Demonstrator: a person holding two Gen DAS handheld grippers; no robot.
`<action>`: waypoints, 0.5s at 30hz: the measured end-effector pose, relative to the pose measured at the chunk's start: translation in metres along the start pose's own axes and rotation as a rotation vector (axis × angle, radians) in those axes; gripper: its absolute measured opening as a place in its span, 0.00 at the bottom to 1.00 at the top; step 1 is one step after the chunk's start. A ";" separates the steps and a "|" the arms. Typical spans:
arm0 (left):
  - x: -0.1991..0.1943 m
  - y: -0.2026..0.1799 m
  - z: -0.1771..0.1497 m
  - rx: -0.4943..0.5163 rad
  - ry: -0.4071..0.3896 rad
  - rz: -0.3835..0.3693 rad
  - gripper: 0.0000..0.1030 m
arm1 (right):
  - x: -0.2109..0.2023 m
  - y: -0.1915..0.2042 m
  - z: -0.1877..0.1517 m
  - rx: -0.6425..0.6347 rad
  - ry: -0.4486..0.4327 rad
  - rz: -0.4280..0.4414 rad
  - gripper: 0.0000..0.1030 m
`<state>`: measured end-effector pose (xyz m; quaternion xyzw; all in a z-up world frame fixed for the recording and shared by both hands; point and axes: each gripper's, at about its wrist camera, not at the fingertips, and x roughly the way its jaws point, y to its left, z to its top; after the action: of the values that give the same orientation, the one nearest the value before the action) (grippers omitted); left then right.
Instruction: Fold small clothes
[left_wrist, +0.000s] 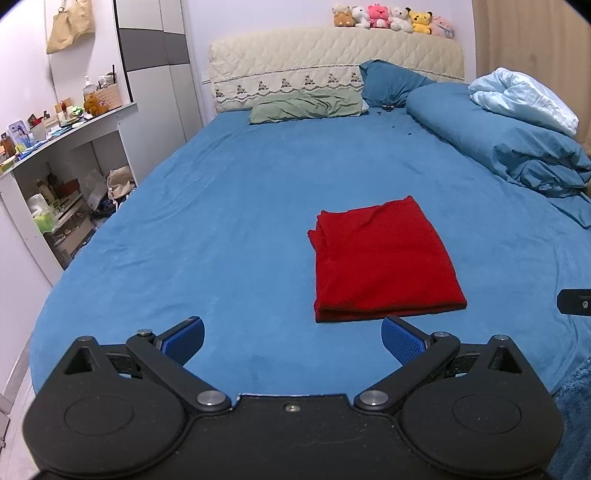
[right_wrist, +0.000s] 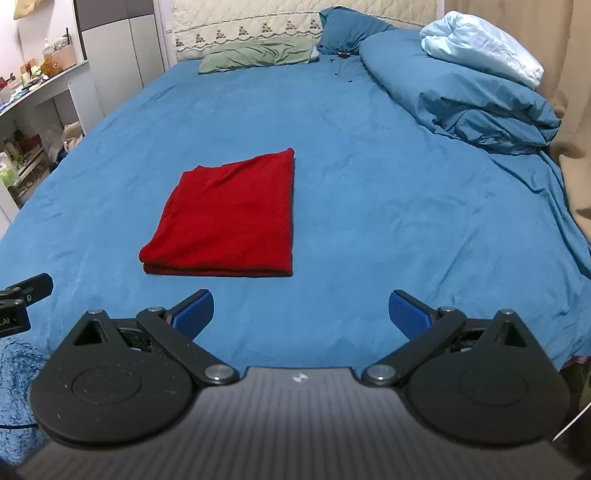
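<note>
A red cloth (left_wrist: 384, 262) lies folded flat on the blue bed (left_wrist: 240, 206). In the left wrist view it sits a bit right of the middle. In the right wrist view it sits left of the middle (right_wrist: 229, 218). The left tongs (left_wrist: 293, 341) are wide open at the bottom of the frame and hold nothing. The right tongs (right_wrist: 301, 315) are wide open too, with nothing in them. Both stay near the cloth but do not touch it. A green pillow (left_wrist: 306, 107) lies at the top of the bed.

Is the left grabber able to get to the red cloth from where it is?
Probably yes. The left gripper is open, and only bare blue bedsheet lies between it and the folded red cloth, just ahead to its right.
</note>
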<state>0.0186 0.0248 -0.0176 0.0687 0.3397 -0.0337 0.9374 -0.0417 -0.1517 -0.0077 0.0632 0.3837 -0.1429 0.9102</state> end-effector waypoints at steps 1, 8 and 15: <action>0.000 0.001 0.000 -0.003 -0.002 0.000 1.00 | 0.000 0.000 0.000 -0.001 -0.001 0.001 1.00; -0.002 0.001 0.000 -0.009 -0.009 -0.003 1.00 | -0.001 0.001 0.000 -0.004 -0.003 0.003 1.00; -0.003 0.002 -0.001 -0.011 -0.013 -0.003 1.00 | -0.001 0.002 -0.001 -0.005 0.000 0.005 1.00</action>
<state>0.0161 0.0268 -0.0159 0.0630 0.3340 -0.0336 0.9399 -0.0421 -0.1492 -0.0078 0.0619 0.3838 -0.1399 0.9107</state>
